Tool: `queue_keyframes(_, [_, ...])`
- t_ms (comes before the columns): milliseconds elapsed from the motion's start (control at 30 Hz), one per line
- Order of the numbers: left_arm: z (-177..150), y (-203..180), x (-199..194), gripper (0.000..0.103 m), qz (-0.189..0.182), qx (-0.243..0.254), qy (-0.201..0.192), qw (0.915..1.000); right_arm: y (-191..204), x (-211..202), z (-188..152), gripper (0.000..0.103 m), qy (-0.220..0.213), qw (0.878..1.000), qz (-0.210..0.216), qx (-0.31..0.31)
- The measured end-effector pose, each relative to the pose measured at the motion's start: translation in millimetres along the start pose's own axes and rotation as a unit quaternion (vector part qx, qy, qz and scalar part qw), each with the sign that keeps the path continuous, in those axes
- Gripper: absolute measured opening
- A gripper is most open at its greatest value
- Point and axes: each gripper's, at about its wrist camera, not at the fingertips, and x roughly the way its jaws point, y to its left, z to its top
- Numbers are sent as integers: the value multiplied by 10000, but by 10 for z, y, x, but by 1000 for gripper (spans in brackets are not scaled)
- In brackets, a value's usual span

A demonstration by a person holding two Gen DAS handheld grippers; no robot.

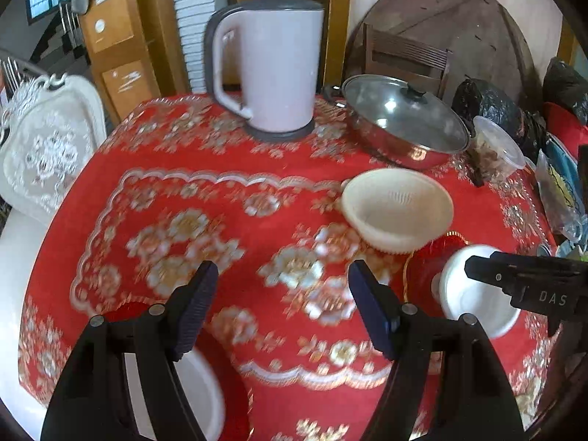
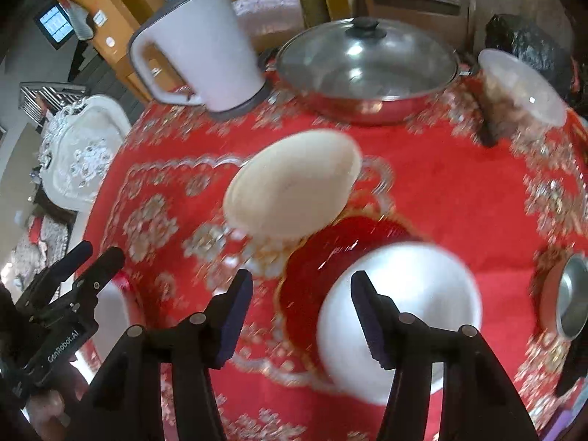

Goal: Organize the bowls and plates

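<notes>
A white bowl (image 2: pixel 415 286) sits on a red plate (image 2: pixel 323 253) with a gold rim, and a cream colander bowl (image 2: pixel 294 183) rests just behind them. My right gripper (image 2: pixel 301 316) is open, and its right finger overlaps the white bowl's near rim. In the left wrist view the same white bowl (image 1: pixel 474 305) lies under my right gripper (image 1: pixel 481 262), beside the cream colander bowl (image 1: pixel 397 209). My left gripper (image 1: pixel 283 308) is open over bare red cloth. A second white bowl (image 1: pixel 202 393) on a red plate (image 1: pixel 235 386) lies under its left finger.
A white kettle (image 1: pixel 272 66), a steel pan with a glass lid (image 1: pixel 404 121) and a clear plastic tub (image 1: pixel 496 147) stand at the back of the red-clothed table (image 1: pixel 228 191). A steel bowl (image 2: pixel 573 294) sits at the right edge. A white chair (image 1: pixel 44 147) stands left.
</notes>
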Motion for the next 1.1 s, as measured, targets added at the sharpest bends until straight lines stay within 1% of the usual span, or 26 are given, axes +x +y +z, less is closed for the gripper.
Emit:
queue_keyframes(167, [237,-234,205,73,-23,124,-12,9999,-108,81,196,58,-59,10000,-5,11])
queue_keyframes(367, [406,-385,441,73,-13,124,24,9999,-217,208,320,58,-67,9998,-26,165])
queue_keyframes(467, [436,-412,534,73,-60,86,71,9999,-275,259,367,58,-76,9996,-30,255])
queue_keyframes(700, [479,-435,675,73,-26,113,148,9998,-347,354,473,58,-83,9993,-19,362])
queue_keyframes(1100, [495,-427,884,73,101,87,249,9996,-388,543,583,58,42,9992,-23,406])
